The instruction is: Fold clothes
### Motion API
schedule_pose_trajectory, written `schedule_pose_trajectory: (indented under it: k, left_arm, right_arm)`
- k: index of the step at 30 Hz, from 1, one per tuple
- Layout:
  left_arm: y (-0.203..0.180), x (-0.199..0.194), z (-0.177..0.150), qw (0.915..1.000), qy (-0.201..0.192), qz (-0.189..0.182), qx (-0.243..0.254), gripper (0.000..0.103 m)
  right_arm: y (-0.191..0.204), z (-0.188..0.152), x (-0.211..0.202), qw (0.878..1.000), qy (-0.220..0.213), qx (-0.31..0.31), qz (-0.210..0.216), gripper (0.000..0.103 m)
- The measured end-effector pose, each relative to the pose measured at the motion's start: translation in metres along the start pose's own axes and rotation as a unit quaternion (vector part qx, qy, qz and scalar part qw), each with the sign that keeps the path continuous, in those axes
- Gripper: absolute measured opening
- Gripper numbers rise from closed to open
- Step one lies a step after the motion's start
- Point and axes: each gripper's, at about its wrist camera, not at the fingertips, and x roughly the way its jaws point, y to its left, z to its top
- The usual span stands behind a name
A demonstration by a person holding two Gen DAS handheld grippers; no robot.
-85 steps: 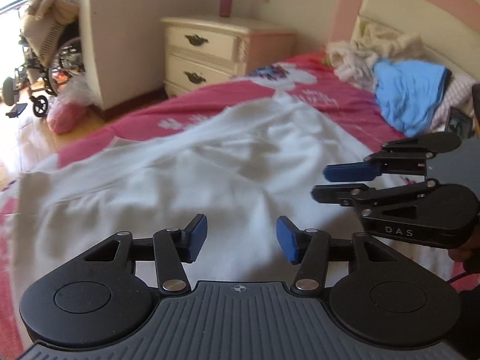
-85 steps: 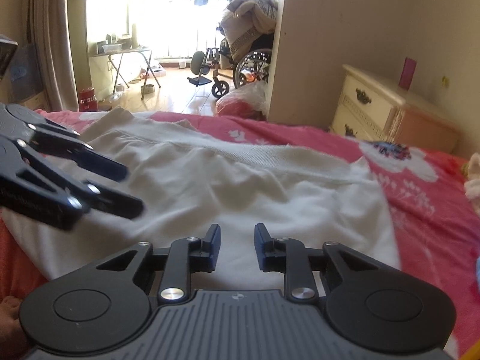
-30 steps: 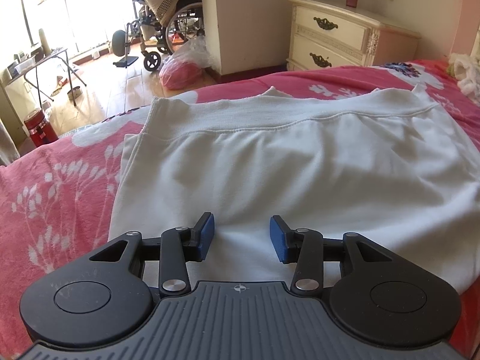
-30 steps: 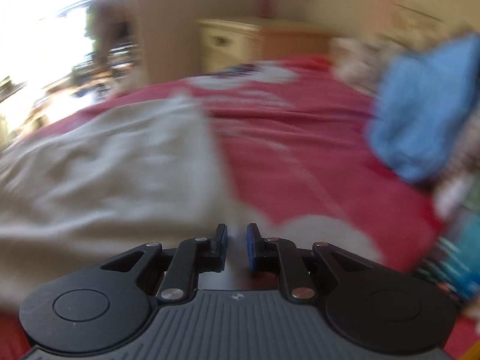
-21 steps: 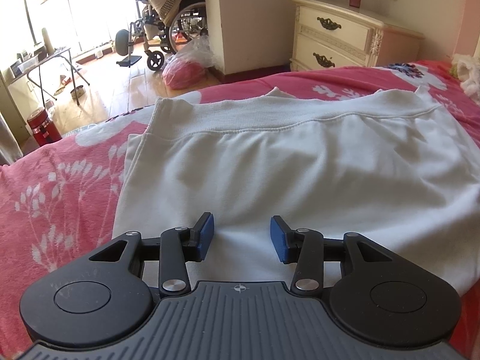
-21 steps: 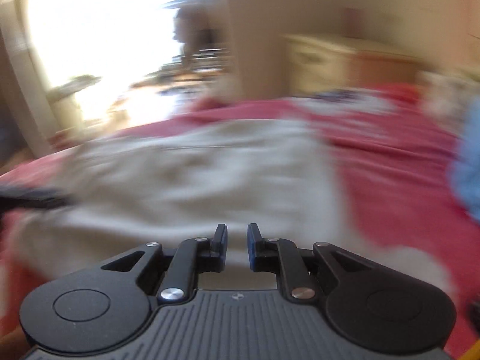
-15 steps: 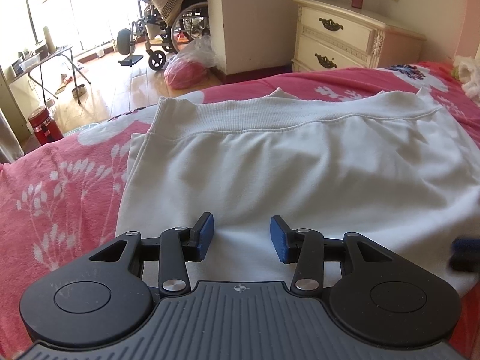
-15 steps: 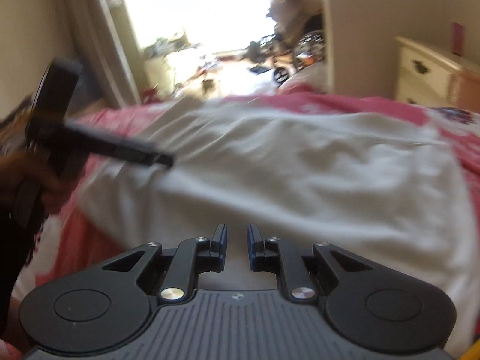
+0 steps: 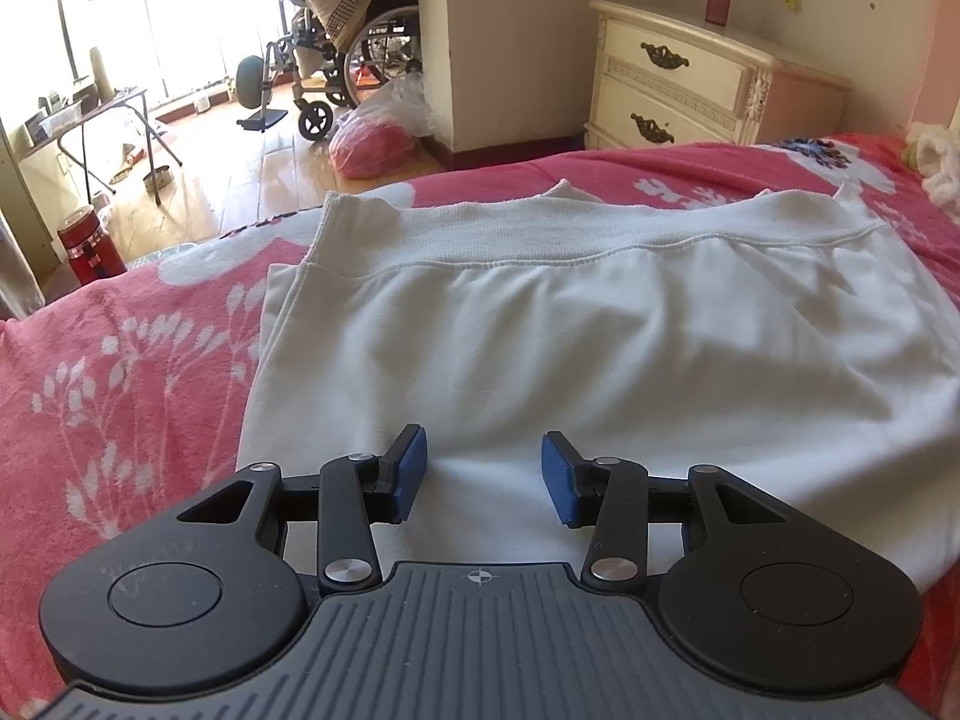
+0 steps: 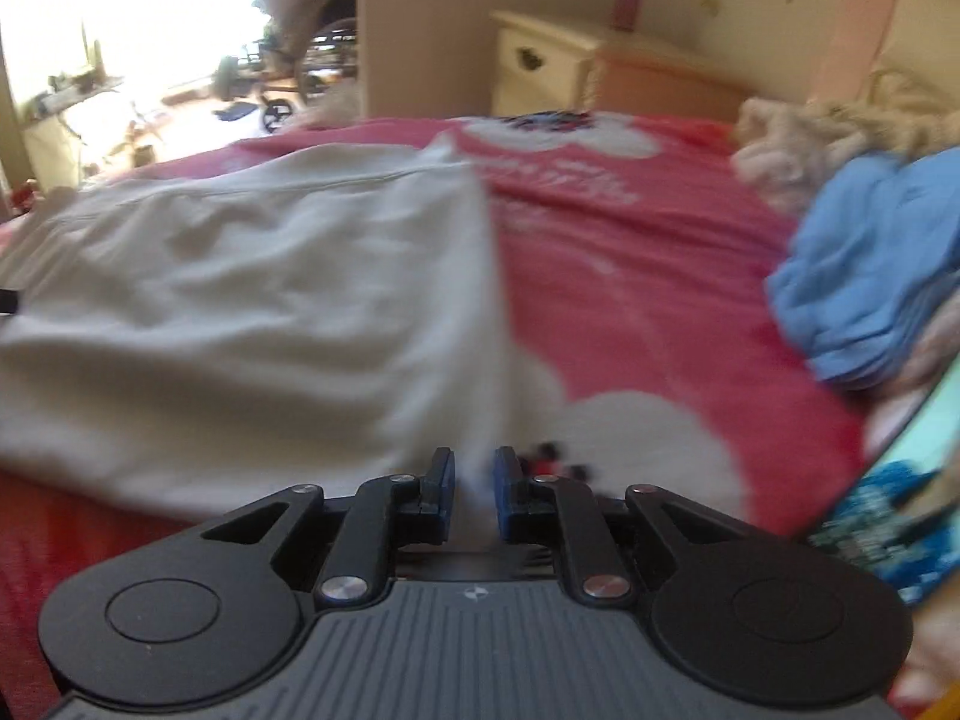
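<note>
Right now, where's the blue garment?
In the right wrist view the blue garment sits at the right edge on the red floral bedspread, just below a cream fabric pile and well right of the white garment.

Ahead of me: cream nightstand [image 9: 678,90] against beige wall, sunlit wooden floor [image 9: 240,174], wheelchair [image 9: 336,60] by bright window.

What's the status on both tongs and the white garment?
Left tongs open over white garment, nothing gripped. Right tongs nearly closed at its right edge; grip unclear, view blurred. Garment flat on red bedspread. Nothing in the way.
</note>
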Motion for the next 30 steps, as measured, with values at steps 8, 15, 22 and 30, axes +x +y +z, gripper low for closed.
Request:
schedule_pose_trajectory:
  k: [8,15,22,30]
  left_arm:
    - [0.02,-0.011,0.004,0.9999,0.0,0.003,-0.014,0.046]
    - [0.046,-0.035,-0.013,0.9992,0.026,-0.025,0.015,0.051]
    - [0.058,-0.036,-0.028,0.9994,0.034,-0.006,0.008,0.051]
    - [0.058,-0.038,-0.037,0.9986,0.035,0.023,0.032,0.055]
  right_arm:
    - [0.101,0.016,0.007,0.973,-0.031,-0.1,0.207,0.014]
    - [0.177,0.013,0.021,0.933,-0.019,-0.179,0.311,0.015]
    - [0.178,0.011,0.007,0.925,0.0,-0.205,0.318,0.015]
    - [0.241,0.024,0.014,0.892,-0.045,-0.247,0.377,0.015]
